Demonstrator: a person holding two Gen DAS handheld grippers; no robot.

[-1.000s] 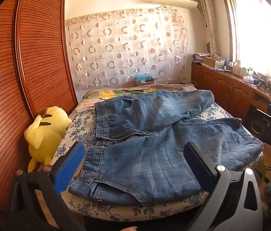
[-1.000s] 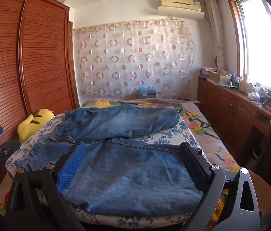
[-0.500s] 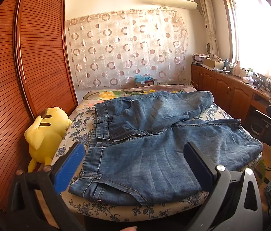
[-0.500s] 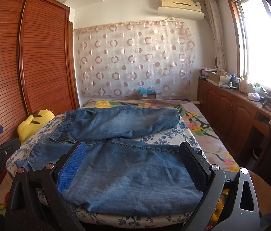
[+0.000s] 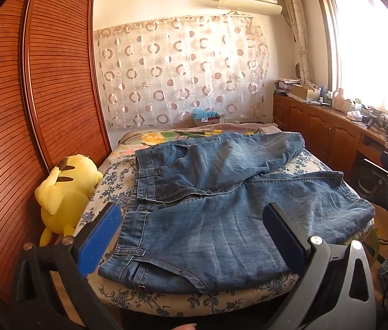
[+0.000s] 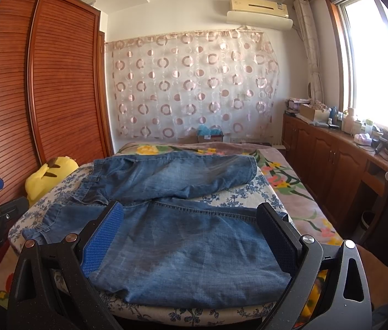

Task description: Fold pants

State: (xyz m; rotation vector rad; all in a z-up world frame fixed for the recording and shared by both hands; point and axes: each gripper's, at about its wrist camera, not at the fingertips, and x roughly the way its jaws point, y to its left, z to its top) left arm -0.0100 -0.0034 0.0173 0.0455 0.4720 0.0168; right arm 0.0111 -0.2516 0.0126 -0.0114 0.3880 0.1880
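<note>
Garment: your faded blue denim pants point(image 5: 216, 209) lie spread flat on the floral-print bed point(image 5: 194, 301), waistband toward the wardrobe side, legs running toward the window side; the far leg angles away from the near one, so nothing is folded yet.
Placement reason: laid open this way, you can likely bring one leg over the other as a first fold.
Left claw point(image 5: 191, 236): spread wide, empty, hovering short of the near waistband corner, probably lined up to take it.
Right claw point(image 6: 191, 238): spread wide, empty, poised above the near leg toward its hem end.
Bystander item: yellow plush toy point(image 5: 64, 192) sits between the bed and the slatted reddish wooden wardrobe point(image 5: 29, 110), clear of the fabric.
Hidden: the near bed edge falls behind your claw frames; the pants' underside and far-leg hem fold are not readable.
Cut off: in the left view your other device shows only partly at the right border.
Hard to make out: clutter on the window-side counter.
</note>
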